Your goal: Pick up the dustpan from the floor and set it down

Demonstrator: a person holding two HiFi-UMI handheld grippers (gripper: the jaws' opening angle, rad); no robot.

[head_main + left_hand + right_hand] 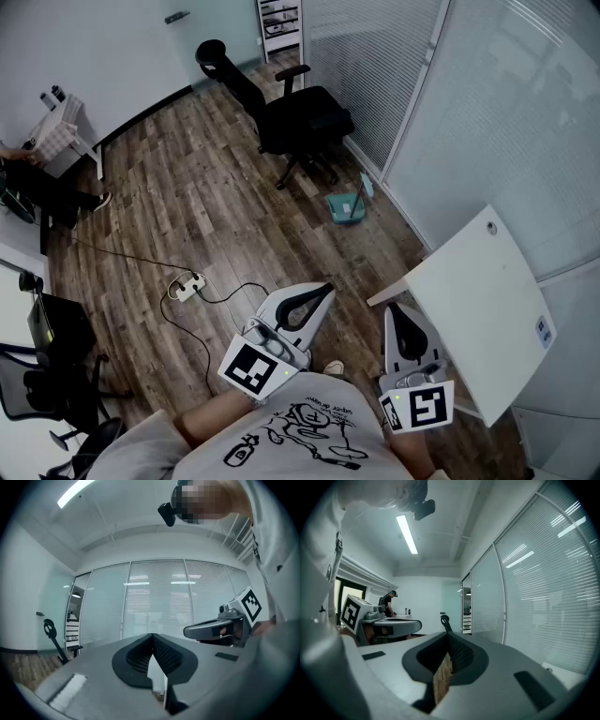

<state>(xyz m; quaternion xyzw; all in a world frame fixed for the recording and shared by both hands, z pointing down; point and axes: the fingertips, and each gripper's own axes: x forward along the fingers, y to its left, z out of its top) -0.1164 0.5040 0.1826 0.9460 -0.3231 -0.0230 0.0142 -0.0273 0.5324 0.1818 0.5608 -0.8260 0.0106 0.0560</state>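
Note:
The teal dustpan (349, 207) lies on the wooden floor by the foot of the glass wall, just past the black office chair. Both grippers are held level near my body, far short of it. In the head view my left gripper (325, 289) is shut with nothing in it, and its jaws point toward the dustpan. My right gripper (401, 310) is shut and empty too, beside the white table's edge. The left gripper (153, 637) has its jaws closed against each other in its own view. So does the right gripper (449, 637) in its view. Neither gripper view shows the dustpan.
A black office chair (291, 117) stands behind the dustpan. A white table (478, 300) juts in at the right, against the glass wall with blinds (487, 103). A power strip with cable (187, 286) lies on the floor at left. A person (47, 187) sits far left.

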